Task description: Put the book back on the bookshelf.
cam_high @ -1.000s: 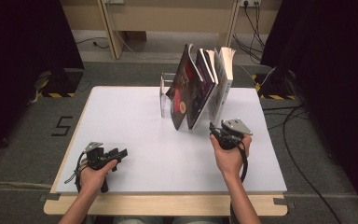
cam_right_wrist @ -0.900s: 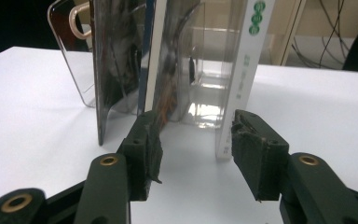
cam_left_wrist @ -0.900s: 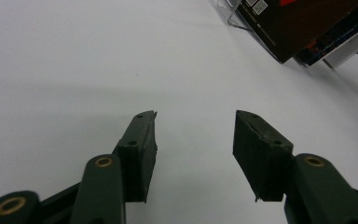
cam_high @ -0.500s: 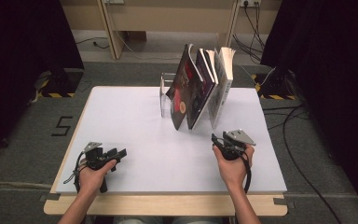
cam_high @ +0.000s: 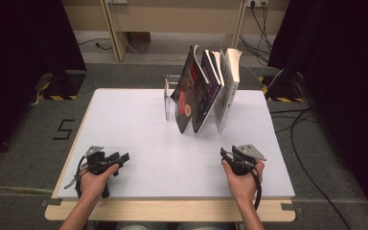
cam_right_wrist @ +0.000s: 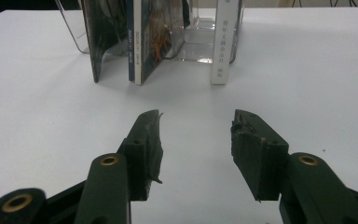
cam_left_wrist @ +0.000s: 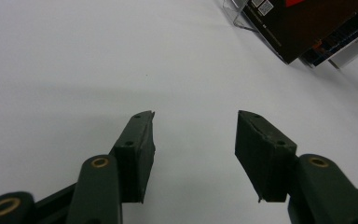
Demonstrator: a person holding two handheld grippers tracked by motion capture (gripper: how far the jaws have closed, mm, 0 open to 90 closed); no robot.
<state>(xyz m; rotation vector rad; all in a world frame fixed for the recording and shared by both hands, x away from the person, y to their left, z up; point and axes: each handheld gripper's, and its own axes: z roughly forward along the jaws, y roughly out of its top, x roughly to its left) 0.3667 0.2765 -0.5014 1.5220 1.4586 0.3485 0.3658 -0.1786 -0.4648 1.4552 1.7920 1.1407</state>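
Up toward the far middle of the white table (cam_high: pixel 139 124) stands a clear acrylic book stand (cam_high: pixel 168 98), and a row of books leans in it, all well apart from both grippers. From the high view the nearest-left one is a dark book with a red cover (cam_high: pixel 188 91), tilted hard over to the left; a second dark book (cam_high: pixel 206 93) leans against it, and a pale book with a white spine (cam_high: pixel 227 88) stands at the right end, nearly upright. The left gripper (cam_high: pixel 122 159) lies low at the near left corner of the table in the person's left hand (cam_high: pixel 93 179), its two black jaws spread apart with nothing but bare tabletop between them; its own view catches the dark cover's lower corner (cam_left_wrist: pixel 303 28) far off at the upper right. The right gripper (cam_high: pixel 226 154) sits near the front right edge in the right hand (cam_high: pixel 242 179), jaws likewise apart and empty, aimed straight at the row. Between it and the pale spine (cam_right_wrist: pixel 224 42) lies only open white surface. Beyond the table, cables (cam_high: pixel 311 158) trail over the grey floor.
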